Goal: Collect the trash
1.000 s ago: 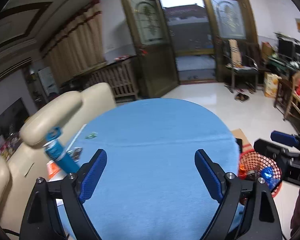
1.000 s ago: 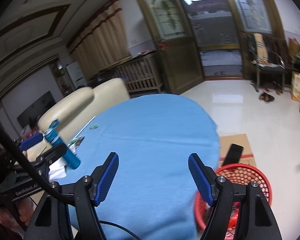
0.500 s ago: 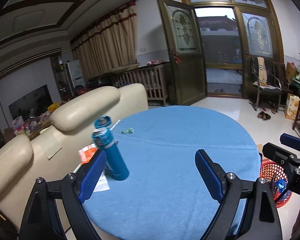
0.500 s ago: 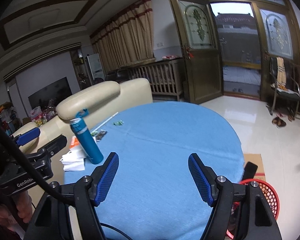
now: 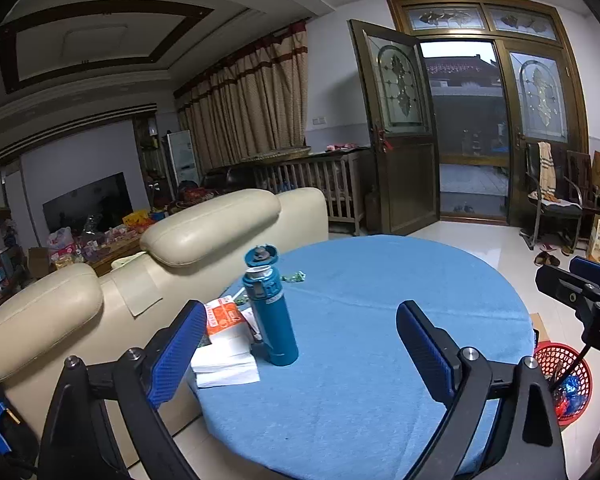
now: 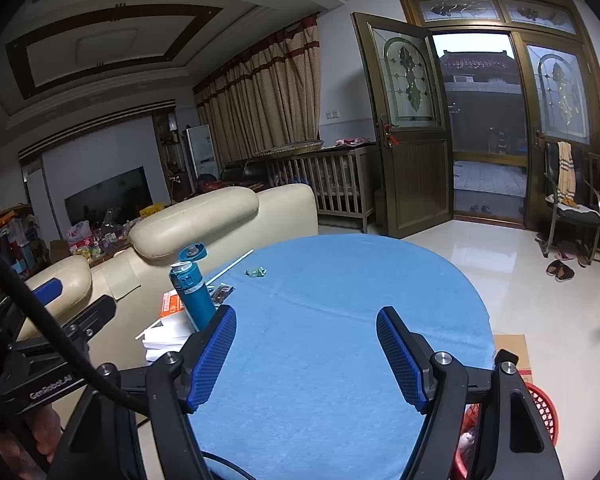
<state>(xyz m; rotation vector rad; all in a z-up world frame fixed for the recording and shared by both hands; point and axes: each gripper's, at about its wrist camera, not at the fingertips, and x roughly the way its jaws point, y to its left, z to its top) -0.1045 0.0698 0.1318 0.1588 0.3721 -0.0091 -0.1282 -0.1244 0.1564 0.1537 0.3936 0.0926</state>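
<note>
A round table with a blue cloth (image 5: pixel 380 320) (image 6: pixel 340 320) holds a small green wrapper (image 5: pixel 294 277) (image 6: pixel 256 271) near its far left edge. An orange-and-white packet (image 5: pixel 222 316) (image 6: pixel 171 305) lies on white papers (image 5: pixel 226 364) at the left edge. A red mesh trash basket (image 5: pixel 566 376) (image 6: pixel 540 412) with trash in it stands on the floor at the right. My left gripper (image 5: pixel 300 354) is open and empty above the near table edge. My right gripper (image 6: pixel 306 354) is open and empty, also above the near side.
A teal flask (image 5: pixel 272 312) (image 6: pixel 192 292) with its lid flipped open stands by the papers. A white straw (image 6: pixel 230 268) lies near it. A cream sofa (image 5: pixel 160 264) backs onto the table's left. Flat cardboard (image 6: pixel 512 348) lies beside the basket.
Both grippers have drawn back and tilted up, so the table looks farther and more of the room shows. The flask has come further into view. Both stay open.
</note>
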